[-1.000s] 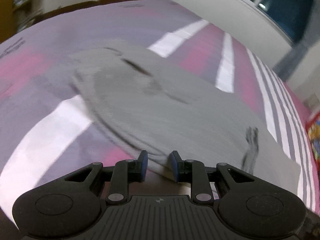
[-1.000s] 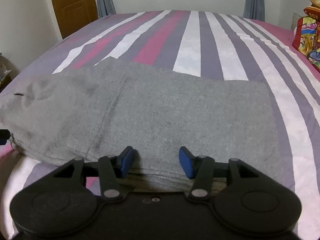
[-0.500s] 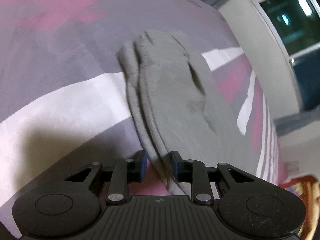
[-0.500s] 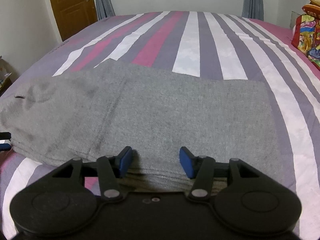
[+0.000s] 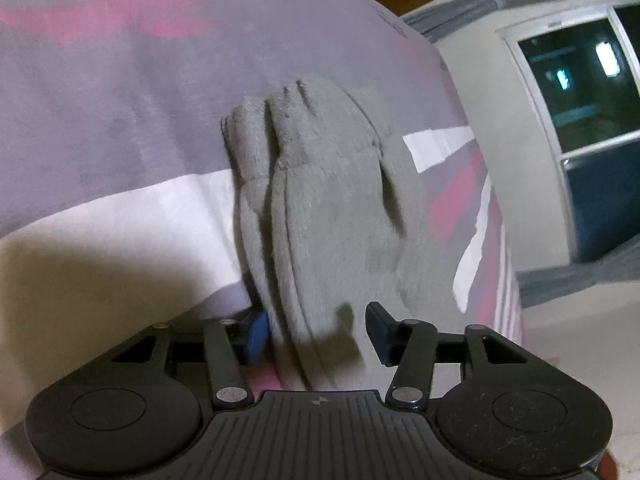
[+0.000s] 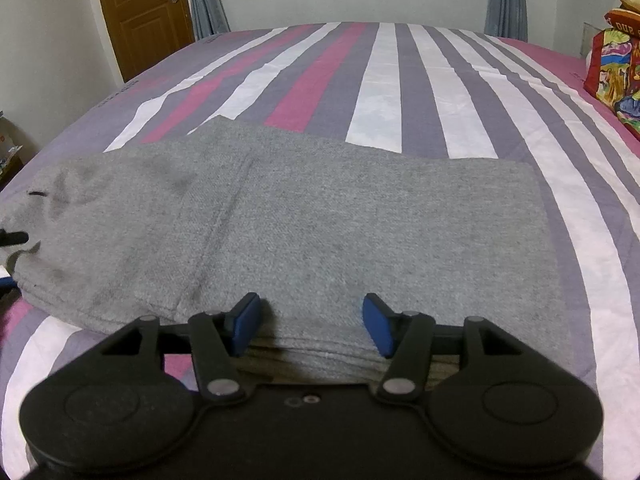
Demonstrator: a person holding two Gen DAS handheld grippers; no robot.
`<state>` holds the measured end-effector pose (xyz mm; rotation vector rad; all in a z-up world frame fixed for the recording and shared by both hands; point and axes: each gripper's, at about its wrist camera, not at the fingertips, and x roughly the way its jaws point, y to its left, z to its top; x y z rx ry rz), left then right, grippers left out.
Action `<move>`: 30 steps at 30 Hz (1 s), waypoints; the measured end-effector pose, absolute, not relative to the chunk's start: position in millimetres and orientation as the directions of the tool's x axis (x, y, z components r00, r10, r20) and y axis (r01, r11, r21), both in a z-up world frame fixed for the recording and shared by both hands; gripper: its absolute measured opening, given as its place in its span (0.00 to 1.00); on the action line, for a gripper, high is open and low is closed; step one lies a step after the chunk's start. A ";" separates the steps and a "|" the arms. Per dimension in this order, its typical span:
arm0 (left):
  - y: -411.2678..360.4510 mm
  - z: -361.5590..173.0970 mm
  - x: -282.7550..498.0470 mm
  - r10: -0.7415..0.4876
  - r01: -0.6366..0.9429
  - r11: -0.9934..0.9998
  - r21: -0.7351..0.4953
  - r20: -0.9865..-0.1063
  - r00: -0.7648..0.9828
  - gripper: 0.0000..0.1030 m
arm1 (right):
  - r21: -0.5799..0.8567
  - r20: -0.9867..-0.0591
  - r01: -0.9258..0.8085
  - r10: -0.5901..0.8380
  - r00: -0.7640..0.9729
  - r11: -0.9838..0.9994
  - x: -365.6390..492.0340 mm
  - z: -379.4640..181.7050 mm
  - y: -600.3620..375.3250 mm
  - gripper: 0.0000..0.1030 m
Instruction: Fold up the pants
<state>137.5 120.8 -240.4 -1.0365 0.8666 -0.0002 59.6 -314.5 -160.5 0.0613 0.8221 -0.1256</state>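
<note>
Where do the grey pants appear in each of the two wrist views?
Left wrist: grey pants in the centre, stacked edges running up from the left gripper.
Right wrist: grey pants across the middle, left to right.
Shared landmark: striped bedsheet.

A bed (image 6: 384, 80) with a sheet striped purple, pink and white carries folded grey pants (image 6: 320, 232) (image 5: 332, 216) across its near part; a colourful bag (image 6: 616, 68) sits at the far right.

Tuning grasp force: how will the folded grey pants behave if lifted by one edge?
Grey pants look like soft knit, lying limp on the striped bedsheet: likely floppy, will sag. Stacked layers at the edge probably slide apart unless pinched together. Probably light.
</note>
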 end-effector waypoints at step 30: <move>0.5 -125.8 202.8 -0.488 0.090 0.765 -0.638 -0.482 0.728 0.16 | 0.041 -0.738 0.137 -0.063 0.672 0.990 66.9 -156.2 -326.0 0.55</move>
